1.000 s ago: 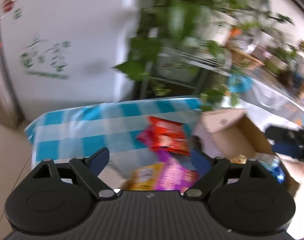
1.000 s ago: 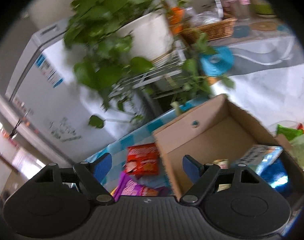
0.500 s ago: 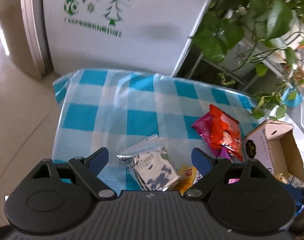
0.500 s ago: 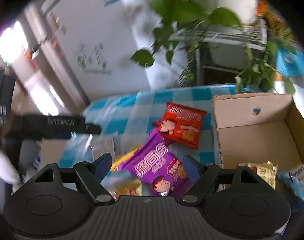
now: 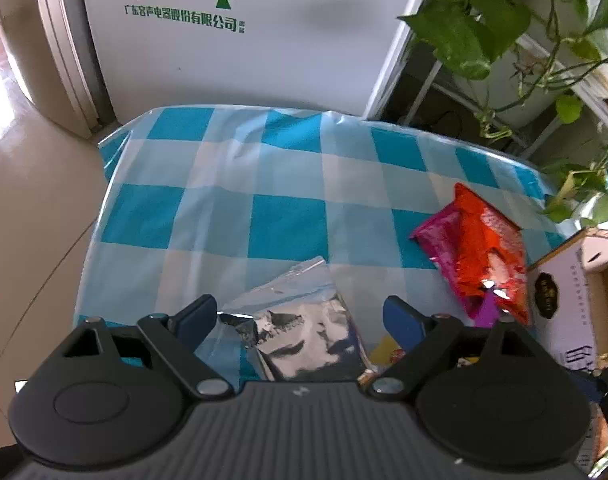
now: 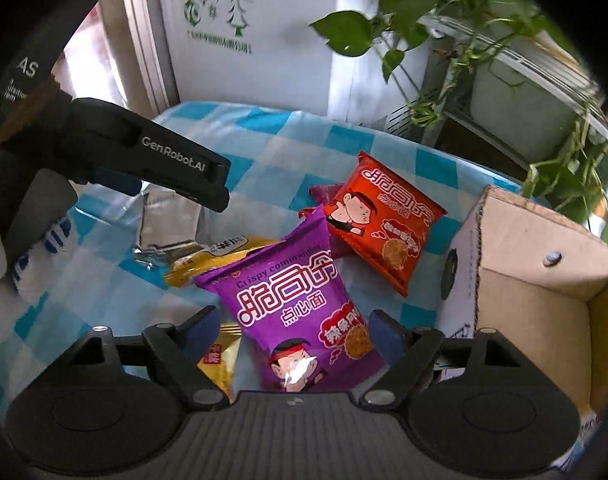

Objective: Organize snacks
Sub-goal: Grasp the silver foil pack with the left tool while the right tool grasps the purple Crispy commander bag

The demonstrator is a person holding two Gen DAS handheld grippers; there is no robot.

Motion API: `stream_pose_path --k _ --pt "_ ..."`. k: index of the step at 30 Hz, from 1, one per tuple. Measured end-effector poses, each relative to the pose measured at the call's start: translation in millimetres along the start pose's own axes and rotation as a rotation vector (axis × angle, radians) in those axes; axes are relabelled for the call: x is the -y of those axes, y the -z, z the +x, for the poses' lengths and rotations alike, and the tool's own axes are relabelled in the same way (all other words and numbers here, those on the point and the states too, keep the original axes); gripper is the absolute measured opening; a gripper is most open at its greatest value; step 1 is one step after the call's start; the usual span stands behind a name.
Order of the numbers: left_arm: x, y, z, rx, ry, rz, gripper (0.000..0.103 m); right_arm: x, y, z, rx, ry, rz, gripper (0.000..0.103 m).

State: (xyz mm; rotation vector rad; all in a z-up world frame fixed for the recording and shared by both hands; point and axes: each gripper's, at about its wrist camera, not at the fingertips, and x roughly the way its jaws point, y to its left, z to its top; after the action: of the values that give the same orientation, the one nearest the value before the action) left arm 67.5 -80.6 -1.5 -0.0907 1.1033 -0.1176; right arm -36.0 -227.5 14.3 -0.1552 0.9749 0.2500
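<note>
Both grippers dropped twd snacks; right gripper (image 6: 291, 326) just widened, straddling purple pack (image 6: 299, 312), nothing held; left gripper (image 5: 299, 318) open over silver pouch (image 5: 299, 340).

Tablecloth (image 5: 287, 216) is showing a blue-and-white check. Purple packet (image 6: 299, 312) is carrying white lettering and a cartoon face; red packet (image 6: 384, 224) is showing the same figure in orange-red. Yellow packet (image 6: 219, 256) is showing gold. Foil pouch (image 5: 304, 340) is reading silver. Cardboard box (image 6: 544, 280) is showing brown inside, white outside. Gripper fingers (image 6: 199, 328) are showing dark blue.
</note>
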Motion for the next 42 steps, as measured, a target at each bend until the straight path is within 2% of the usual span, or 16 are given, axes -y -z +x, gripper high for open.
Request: stream_pose_path --k 6,9,13,15,17,19,22,28,29,30,38,42 --pt "1.0 2.4 9.5 -0.021 -0.023 0.015 0.091 -7.1 -6.2 18.4 -0.027 0.017 -0.054 0.089" --pt "0.4 5.3 16.3 -0.045 -0.031 0.026 0.091 -6.3 -6.5 26.7 -0.048 0.049 -0.045 0.089" --pt "1.6 8.8 16.8 -0.036 -0.04 0.066 0.094 -4.6 -3.4 34.7 -0.081 0.04 -0.01 0.089" --pt "-1.0 10.1 16.1 -0.031 -0.042 0.07 0.093 -5.1 -3.5 33.8 -0.087 0.035 -0.005 0.086" --pt "-3.3 11.0 14.8 -0.026 -0.038 0.071 0.091 -2.7 -5.0 33.5 -0.094 0.022 0.031 0.081" --pt "-4.5 11.6 12.9 -0.018 -0.028 0.085 0.085 -3.0 -6.9 30.8 -0.108 0.009 0.067 0.078" --pt "-7.6 13.8 10.5 -0.002 -0.014 0.108 0.082 -6.3 -5.5 27.4 -0.115 -0.03 0.085 0.078" --pt "-16.9 16.7 6.1 0.009 0.015 0.107 0.077 -6.0 -4.2 24.3 -0.138 -0.029 0.141 0.077" --pt "-18.5 16.6 5.0 0.011 0.024 0.102 0.075 -3.6 -4.6 23.1 -0.136 -0.031 0.159 0.077" --pt "-19.4 16.5 4.0 0.013 0.035 0.099 0.064 -1.4 -4.9 20.8 -0.131 -0.034 0.176 0.077" --pt "-27.1 15.5 2.8 0.016 0.05 0.063 0.064 7.9 -8.9 12.2 -0.08 -0.016 0.221 0.078" --pt "-28.3 15.9 2.4 0.017 0.031 0.069 0.064 13.1 -9.2 10.4 -0.074 -0.007 0.249 0.078"
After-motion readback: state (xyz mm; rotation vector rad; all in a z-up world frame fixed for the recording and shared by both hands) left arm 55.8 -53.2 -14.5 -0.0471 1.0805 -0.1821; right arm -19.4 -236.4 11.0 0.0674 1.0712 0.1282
